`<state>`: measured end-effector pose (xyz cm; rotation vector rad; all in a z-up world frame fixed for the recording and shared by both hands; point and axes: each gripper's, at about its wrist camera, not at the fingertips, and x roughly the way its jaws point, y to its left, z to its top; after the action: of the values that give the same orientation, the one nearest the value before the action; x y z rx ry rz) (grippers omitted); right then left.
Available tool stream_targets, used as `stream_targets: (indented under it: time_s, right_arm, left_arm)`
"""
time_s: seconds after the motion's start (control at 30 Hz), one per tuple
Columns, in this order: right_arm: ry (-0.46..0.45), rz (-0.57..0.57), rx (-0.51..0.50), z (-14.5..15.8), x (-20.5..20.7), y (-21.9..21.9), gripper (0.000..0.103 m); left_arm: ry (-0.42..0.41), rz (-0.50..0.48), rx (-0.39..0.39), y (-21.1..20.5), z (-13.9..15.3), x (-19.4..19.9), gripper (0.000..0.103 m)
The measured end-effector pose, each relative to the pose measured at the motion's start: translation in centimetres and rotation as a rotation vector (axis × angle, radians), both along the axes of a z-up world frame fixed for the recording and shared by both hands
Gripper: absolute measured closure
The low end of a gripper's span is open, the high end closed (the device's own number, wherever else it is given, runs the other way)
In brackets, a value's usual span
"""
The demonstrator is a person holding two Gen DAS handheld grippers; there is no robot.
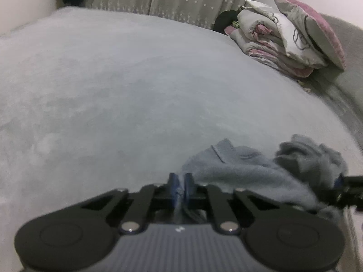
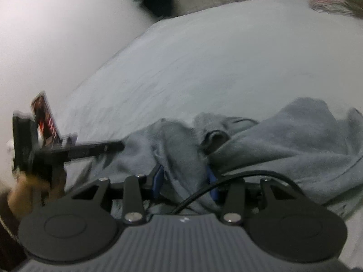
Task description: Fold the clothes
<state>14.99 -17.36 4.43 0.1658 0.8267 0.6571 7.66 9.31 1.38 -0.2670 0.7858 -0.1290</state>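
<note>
Blur is hiding the right gripper (image 2: 185,181) pads' contact with the grey-blue garment (image 2: 283,136) bunching between them on the bed (image 2: 226,56), while the left gripper (image 1: 180,187) is pinching its edge.

There is one big bed (image 1: 136,79) and one gray-blue piece of clothing (image 1: 245,172) at 5 o'clock on it. One pile of folded blankets (image 1: 272,45) sits at 2 o'clock, with one pink pillow (image 1: 317,29) on top. There are two grippers: the left gripper (image 1: 180,182) and the right gripper (image 2: 185,181).
</note>
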Motion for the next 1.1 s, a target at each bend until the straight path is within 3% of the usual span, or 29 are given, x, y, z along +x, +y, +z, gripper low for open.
stream_targets:
  time_s: [0.2,0.33,0.57,0.97,1.03,1.1]
  right_arm:
    - [-0.042,0.044,-0.078,0.9,-0.5,0.3,0.055]
    - [-0.069,0.025,-0.018,2.6,-1.0,-2.1,0.055]
    - [-0.116,-0.104,0.077,3.8,-0.3,-4.7,0.055]
    - [-0.132,0.021,-0.082,2.7,0.0,1.1,0.056]
    - [-0.135,0.022,-0.105,2.3,0.0,1.6,0.07]
    - [-0.144,0.015,-0.135,1.9,-0.1,2.2,0.082]
  left_arm:
    - [0.01,-0.01,0.005,0.3,0.2,-0.7,0.097]
    - [0.005,-0.016,-0.014,0.7,0.1,-0.6,0.095]
    - [-0.012,-0.011,-0.035,1.3,0.3,-0.9,0.089]
    - [0.018,-0.03,-0.036,0.8,-0.5,0.4,0.086]
    - [0.017,-0.047,-0.034,0.5,-0.6,0.4,0.087]
    - [0.015,-0.057,-0.032,0.3,-0.5,0.4,0.096]
